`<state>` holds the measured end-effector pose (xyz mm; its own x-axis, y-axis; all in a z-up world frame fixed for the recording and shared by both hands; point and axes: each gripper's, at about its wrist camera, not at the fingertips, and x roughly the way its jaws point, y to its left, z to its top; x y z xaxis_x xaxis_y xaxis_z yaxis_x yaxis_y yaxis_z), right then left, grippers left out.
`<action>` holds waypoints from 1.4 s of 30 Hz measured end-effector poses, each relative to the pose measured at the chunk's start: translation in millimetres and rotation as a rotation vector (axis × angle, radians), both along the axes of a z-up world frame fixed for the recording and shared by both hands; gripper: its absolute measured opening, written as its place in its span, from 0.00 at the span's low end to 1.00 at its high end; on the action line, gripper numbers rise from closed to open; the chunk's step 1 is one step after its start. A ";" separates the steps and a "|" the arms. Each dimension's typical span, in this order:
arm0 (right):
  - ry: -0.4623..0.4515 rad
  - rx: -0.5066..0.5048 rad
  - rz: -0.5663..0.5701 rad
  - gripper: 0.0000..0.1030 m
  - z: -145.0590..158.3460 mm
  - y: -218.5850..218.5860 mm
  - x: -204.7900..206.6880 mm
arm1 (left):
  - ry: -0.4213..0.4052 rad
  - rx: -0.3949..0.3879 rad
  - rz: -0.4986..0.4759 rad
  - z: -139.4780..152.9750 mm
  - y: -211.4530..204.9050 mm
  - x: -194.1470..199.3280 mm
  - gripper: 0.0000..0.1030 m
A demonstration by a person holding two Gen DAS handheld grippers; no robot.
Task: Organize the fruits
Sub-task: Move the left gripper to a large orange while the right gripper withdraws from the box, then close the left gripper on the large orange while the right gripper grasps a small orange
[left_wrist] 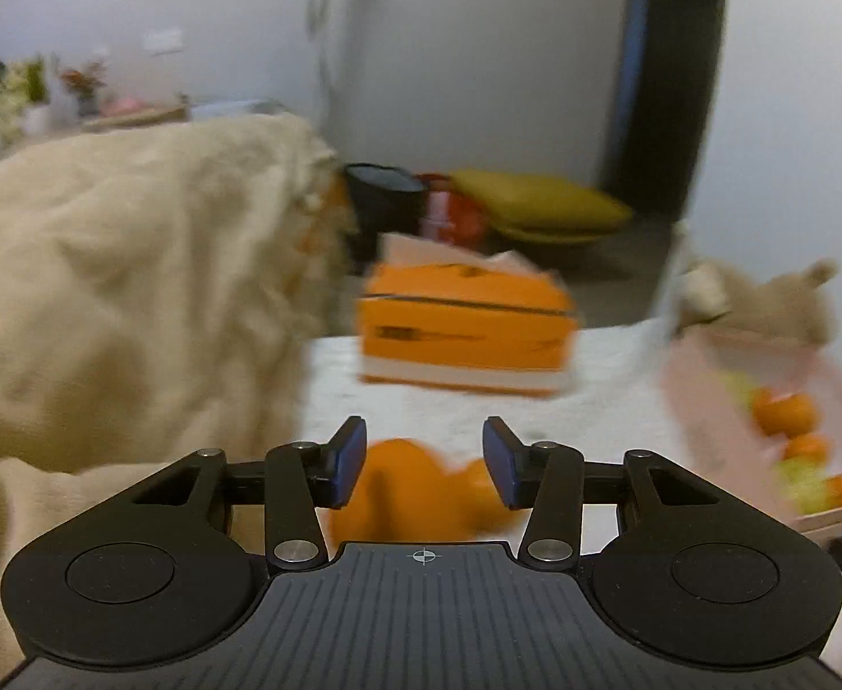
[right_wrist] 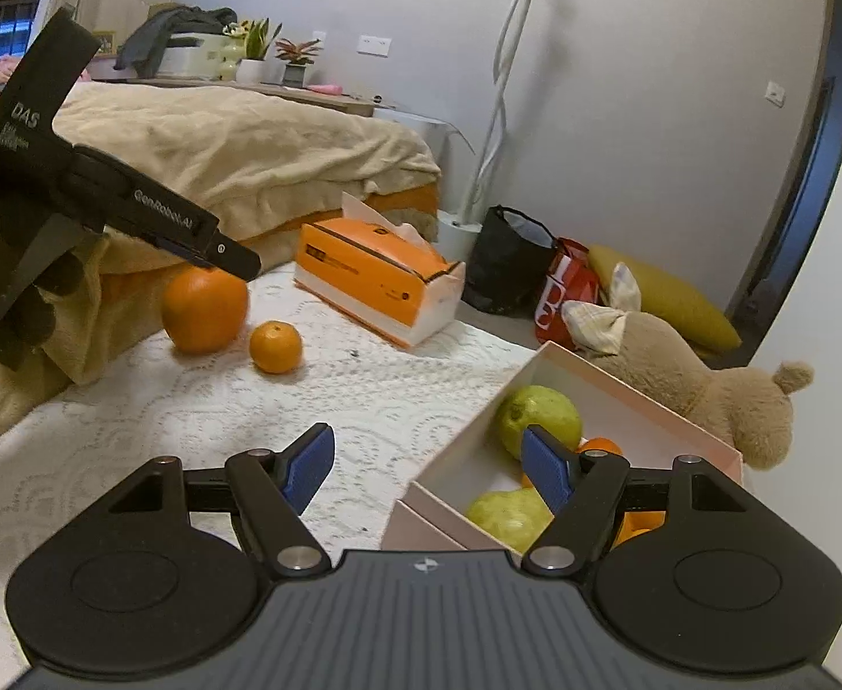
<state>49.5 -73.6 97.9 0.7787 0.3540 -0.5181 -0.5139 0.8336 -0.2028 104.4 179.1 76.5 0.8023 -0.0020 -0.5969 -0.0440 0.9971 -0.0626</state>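
Note:
A large orange [right_wrist: 205, 310] and a small orange [right_wrist: 275, 347] lie on the white lace mat [right_wrist: 133, 437] beside the bed. My left gripper [left_wrist: 421, 463] is open just above the large orange [left_wrist: 404, 494]; the small orange [left_wrist: 478, 474] shows blurred beside it. Seen from the right wrist view, the left gripper [right_wrist: 237, 261] hovers over the large orange. My right gripper [right_wrist: 427, 468] is open and empty over the near left edge of the pink box [right_wrist: 639, 402]. The box holds two green guavas [right_wrist: 539, 420] and oranges [right_wrist: 602, 448].
An orange tissue box [right_wrist: 375, 282] stands on the mat behind the fruit. A bed with a beige blanket [right_wrist: 219, 144] is at the left. A plush toy [right_wrist: 697, 385] lies behind the box. A black bin [right_wrist: 507, 264], red bag and yellow cushion sit by the wall.

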 end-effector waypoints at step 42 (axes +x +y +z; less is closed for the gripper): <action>0.013 -0.007 0.030 0.74 -12.8 18.6 1.0 | 0.083 0.096 0.004 -38.3 -6.9 -2.6 0.72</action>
<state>50.5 -55.0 85.1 0.7611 0.3731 -0.5306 -0.5410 0.8165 -0.2018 101.8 172.2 38.3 0.7502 0.0608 -0.6584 -0.0486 0.9981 0.0367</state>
